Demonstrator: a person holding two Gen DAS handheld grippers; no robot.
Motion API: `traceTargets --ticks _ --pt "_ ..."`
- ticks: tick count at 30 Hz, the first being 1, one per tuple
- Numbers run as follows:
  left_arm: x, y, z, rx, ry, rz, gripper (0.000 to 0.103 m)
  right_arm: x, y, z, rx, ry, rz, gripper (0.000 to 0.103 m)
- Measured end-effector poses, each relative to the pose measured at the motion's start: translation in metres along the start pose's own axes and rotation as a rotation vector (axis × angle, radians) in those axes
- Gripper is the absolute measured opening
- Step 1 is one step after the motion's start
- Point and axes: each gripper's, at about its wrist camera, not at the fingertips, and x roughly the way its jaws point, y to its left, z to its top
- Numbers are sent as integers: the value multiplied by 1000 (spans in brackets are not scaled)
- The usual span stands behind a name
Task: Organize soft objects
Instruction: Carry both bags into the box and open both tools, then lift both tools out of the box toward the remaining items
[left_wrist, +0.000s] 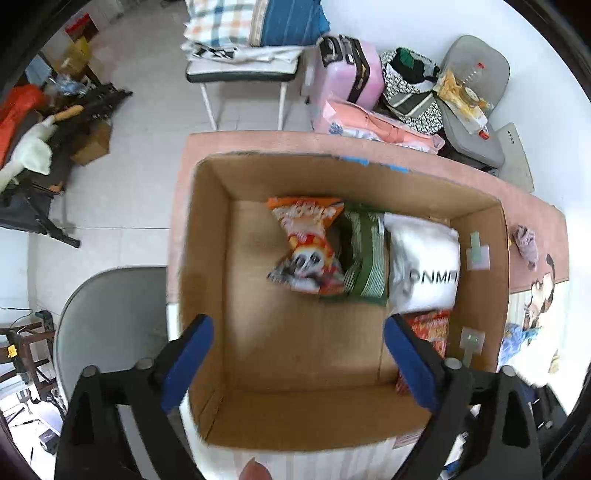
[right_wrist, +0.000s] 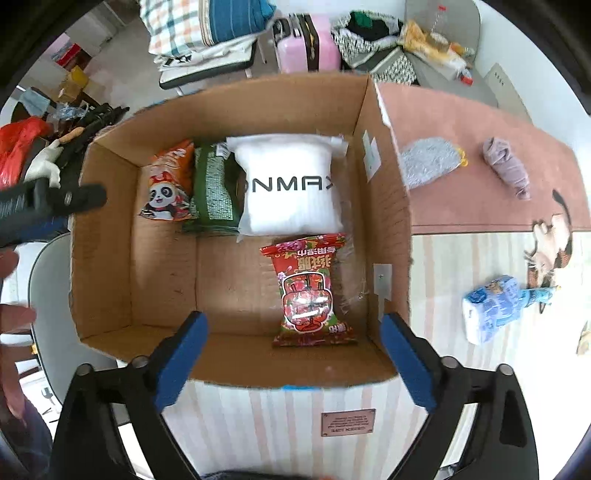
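An open cardboard box (left_wrist: 207, 258) (right_wrist: 110, 258) holds an orange panda snack bag (left_wrist: 306, 245) (right_wrist: 170, 184), a green packet (left_wrist: 364, 254) (right_wrist: 214, 192), a white pillow pack (left_wrist: 424, 266) (right_wrist: 288, 188) and a red snack bag (left_wrist: 430, 332) (right_wrist: 308, 291). My left gripper (left_wrist: 297, 354) is open and empty above the box's near side. My right gripper (right_wrist: 291, 354) is open and empty above the box's near edge. On the table right of the box lie a grey cloth (right_wrist: 428, 162), a purple cloth (left_wrist: 526, 243) (right_wrist: 506, 166) and a blue-white packet (right_wrist: 491, 310).
The table has a pink cloth (right_wrist: 480, 122) and a striped mat (right_wrist: 461, 258). Behind stand a chair with pillows (left_wrist: 240, 70), a pink suitcase (left_wrist: 351, 70) and a grey chair (left_wrist: 476, 92). A grey round seat (left_wrist: 110, 314) is on the left.
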Motion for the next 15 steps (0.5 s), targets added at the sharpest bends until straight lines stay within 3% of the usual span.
traceTargets --ticks 7,15 --pt "-34 8 -61 -11 -127 33 99 -42 -1 -25 -29 -112 -45 103" --pt "-78 3 -120 -8 -230 71 99 -95 -5 -64 -37 -211 -11 103"
